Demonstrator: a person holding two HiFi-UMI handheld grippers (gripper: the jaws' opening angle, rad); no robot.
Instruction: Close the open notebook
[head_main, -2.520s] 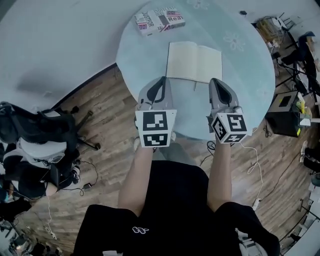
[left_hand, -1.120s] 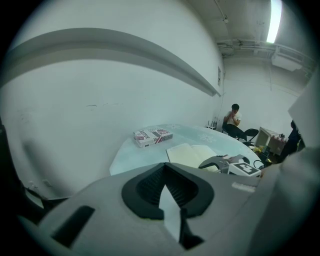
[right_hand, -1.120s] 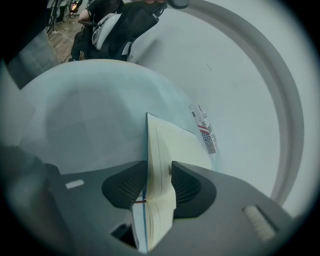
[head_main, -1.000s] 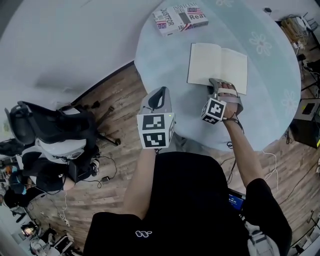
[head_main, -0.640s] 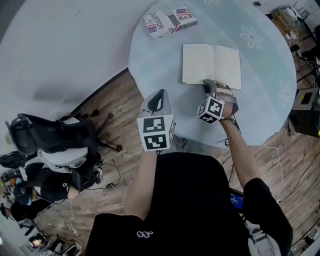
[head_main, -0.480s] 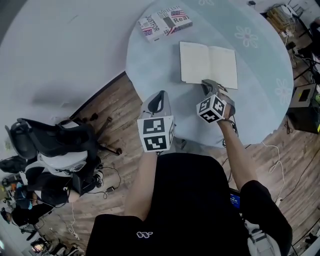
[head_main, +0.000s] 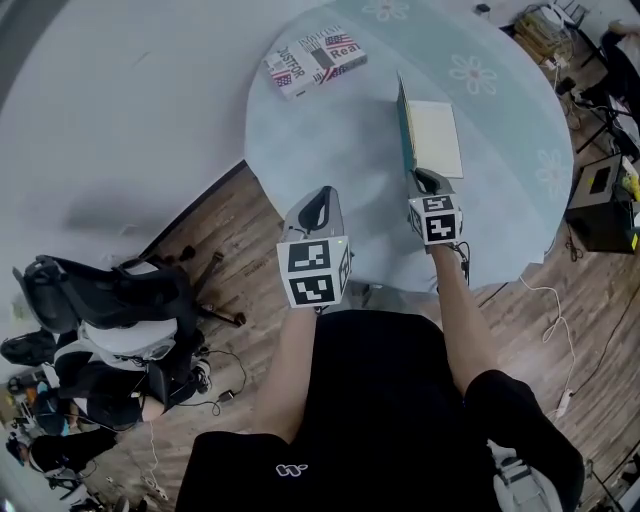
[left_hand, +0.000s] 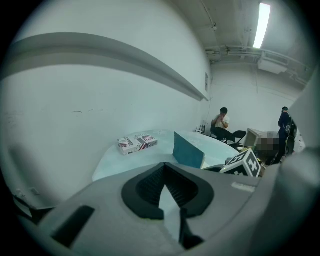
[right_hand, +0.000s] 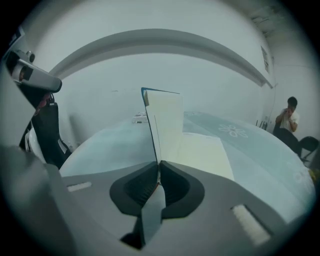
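Note:
The notebook (head_main: 437, 138) lies on the round pale-blue table (head_main: 330, 150), its right half flat with the cream pages up. Its left half stands upright, showing the teal cover (head_main: 403, 125) (left_hand: 188, 150). My right gripper (head_main: 425, 178) (right_hand: 158, 164) is at the notebook's near edge. Its jaws are closing, and the pads pinch the bottom of the raised left half (right_hand: 162, 125). My left gripper (head_main: 322, 192) (left_hand: 164, 167) hovers at the table's near edge, left of the notebook, shut with nothing in it.
A closed book with a flag-print cover (head_main: 315, 55) (left_hand: 137, 142) lies at the table's far left. A dark office chair (head_main: 110, 280) stands on the wooden floor to the left. Equipment and cables sit at the right, and people (left_hand: 222, 122) are seated beyond the table.
The notebook lay fully open and flat; now its left half stands upright. My right gripper has rolled upright and closed on that half, lifting it. The left gripper shifted slightly.

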